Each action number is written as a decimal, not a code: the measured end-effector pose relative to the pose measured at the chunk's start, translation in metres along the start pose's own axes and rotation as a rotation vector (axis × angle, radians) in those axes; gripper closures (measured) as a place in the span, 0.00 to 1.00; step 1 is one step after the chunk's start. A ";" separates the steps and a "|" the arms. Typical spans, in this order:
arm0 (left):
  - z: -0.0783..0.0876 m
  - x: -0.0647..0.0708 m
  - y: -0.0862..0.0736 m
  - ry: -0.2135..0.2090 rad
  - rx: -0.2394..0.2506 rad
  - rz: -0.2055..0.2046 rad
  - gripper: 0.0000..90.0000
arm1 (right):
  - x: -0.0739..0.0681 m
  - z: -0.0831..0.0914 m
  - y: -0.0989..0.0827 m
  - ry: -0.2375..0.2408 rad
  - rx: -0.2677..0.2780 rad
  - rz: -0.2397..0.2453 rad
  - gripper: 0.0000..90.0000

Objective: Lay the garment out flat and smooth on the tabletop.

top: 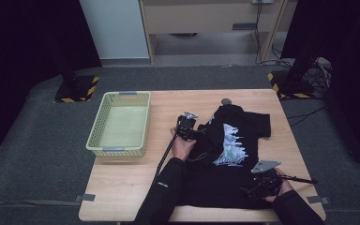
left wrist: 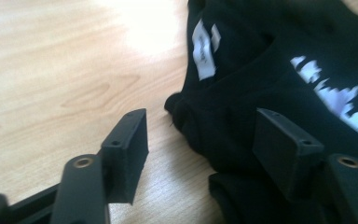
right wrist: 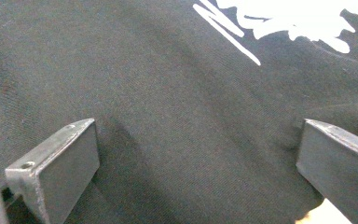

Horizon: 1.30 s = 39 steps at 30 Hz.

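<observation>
Two tools over black T-shirt (top: 225, 154) spread on wooden bench (top: 122, 183) — we see both with jaws wide apart, gripping nothing. Left tool (left wrist: 200, 140) at shirt's bunched left edge, near white neck label (left wrist: 204, 51). Right tool (right wrist: 198, 163) low over plain fabric below white print (right wrist: 289, 18). Yellow basket (top: 96, 129) left of shirt, well apart.

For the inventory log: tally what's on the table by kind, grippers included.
Black T-shirt: 1
Yellow-green basket: 1
Small round grey object at the far edge: 1
Handheld grippers: 2, left and right
Total: 5
</observation>
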<state>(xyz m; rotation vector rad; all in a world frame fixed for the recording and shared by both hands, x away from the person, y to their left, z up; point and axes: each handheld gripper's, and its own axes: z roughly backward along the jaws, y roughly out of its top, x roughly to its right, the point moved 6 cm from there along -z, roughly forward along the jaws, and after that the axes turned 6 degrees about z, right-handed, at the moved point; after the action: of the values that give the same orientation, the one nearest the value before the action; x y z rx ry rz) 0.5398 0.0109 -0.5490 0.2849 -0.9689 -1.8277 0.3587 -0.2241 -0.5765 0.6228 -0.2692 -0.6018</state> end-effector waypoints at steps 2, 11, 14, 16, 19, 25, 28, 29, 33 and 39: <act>-0.004 -0.003 -0.002 -0.001 -0.010 0.018 0.43 | 0.000 0.000 0.000 0.000 0.001 -0.001 0.00; -0.009 0.002 -0.006 -0.070 -0.037 0.037 0.87 | 0.000 0.000 0.000 0.001 0.000 0.001 0.00; -0.008 0.003 -0.005 -0.075 -0.037 0.033 0.93 | 0.000 0.000 0.000 0.001 0.000 0.000 0.00; -0.005 0.004 -0.003 -0.077 -0.025 0.034 0.94 | 0.000 0.000 0.000 0.001 0.000 0.000 0.00; 0.003 0.008 0.006 -0.087 0.004 0.034 0.95 | 0.000 0.000 0.000 0.001 0.000 0.001 0.00; 0.020 0.041 0.030 -0.157 0.067 -0.006 0.95 | 0.000 0.000 0.000 0.001 0.000 0.001 0.00; 0.023 0.057 0.036 -0.184 0.088 -0.021 0.94 | 0.000 0.000 0.000 0.001 0.000 0.001 0.00; 0.021 0.075 0.041 -0.222 0.095 -0.036 0.94 | 0.000 0.000 0.000 0.001 0.000 0.001 0.00; 0.015 0.094 0.044 -0.233 0.092 -0.077 0.94 | 0.000 0.000 0.000 0.001 -0.001 0.001 0.00; -0.004 0.108 0.041 -0.264 0.056 -0.126 0.89 | 0.000 0.000 0.000 0.001 -0.002 0.001 0.00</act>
<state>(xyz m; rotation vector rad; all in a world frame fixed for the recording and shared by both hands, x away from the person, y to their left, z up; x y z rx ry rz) 0.5188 -0.0909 -0.4980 0.1435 -1.2093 -1.9895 0.3589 -0.2240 -0.5765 0.6212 -0.2684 -0.6011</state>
